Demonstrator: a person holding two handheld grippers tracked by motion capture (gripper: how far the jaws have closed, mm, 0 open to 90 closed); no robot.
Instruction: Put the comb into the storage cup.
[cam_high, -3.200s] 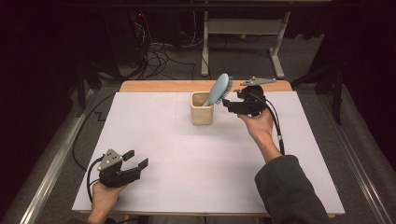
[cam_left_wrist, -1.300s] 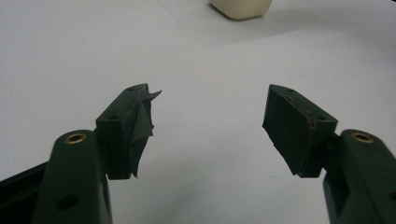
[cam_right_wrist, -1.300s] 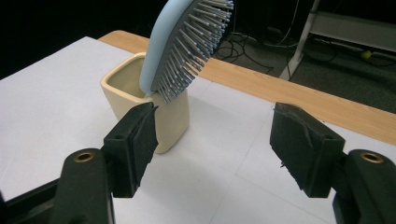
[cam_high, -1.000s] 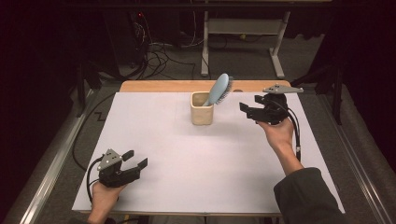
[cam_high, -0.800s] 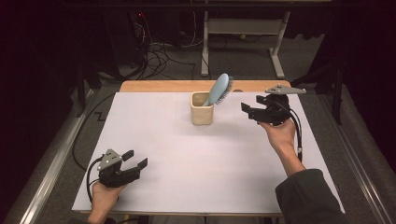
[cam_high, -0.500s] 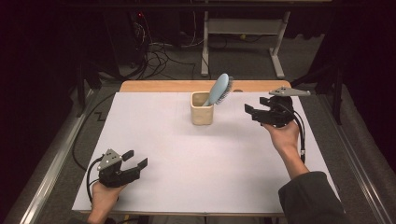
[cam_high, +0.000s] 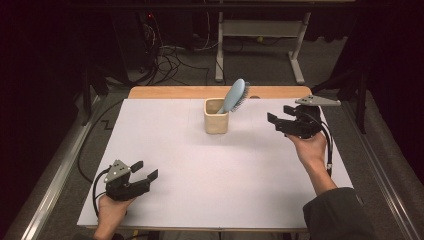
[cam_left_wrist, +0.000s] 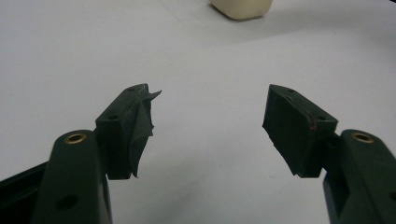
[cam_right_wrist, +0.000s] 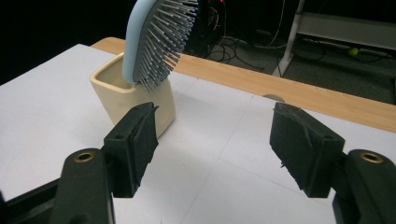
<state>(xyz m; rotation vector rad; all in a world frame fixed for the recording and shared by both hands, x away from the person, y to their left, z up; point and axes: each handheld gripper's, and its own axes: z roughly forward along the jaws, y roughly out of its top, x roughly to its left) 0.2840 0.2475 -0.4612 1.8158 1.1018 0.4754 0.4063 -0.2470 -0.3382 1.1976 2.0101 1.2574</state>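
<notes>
Brush (cam_high: 234, 95) stood handle-down in cup (cam_high: 216, 122), head up, leaning right over the rim, bristles facing right. Cup sat at far centre of white surface (cam_high: 200, 170), near the wood strip at the far edge. R gripper (cam_high: 281, 125) was held above the far-right part of the surface, right of cup and apart from it; fingers pointed left toward cup, spread wide, nothing betw. them. In the right gripper view (cam_right_wrist: 212, 144) cup (cam_right_wrist: 133, 100) and brush (cam_right_wrist: 156, 37) lay ahead, left of centre. L gripper (cam_high: 145, 170) rested at near-left of surface, well apart from cup; fingers (cam_left_wrist: 130, 126) wide, nothing held, bare surface betw. them.
</notes>
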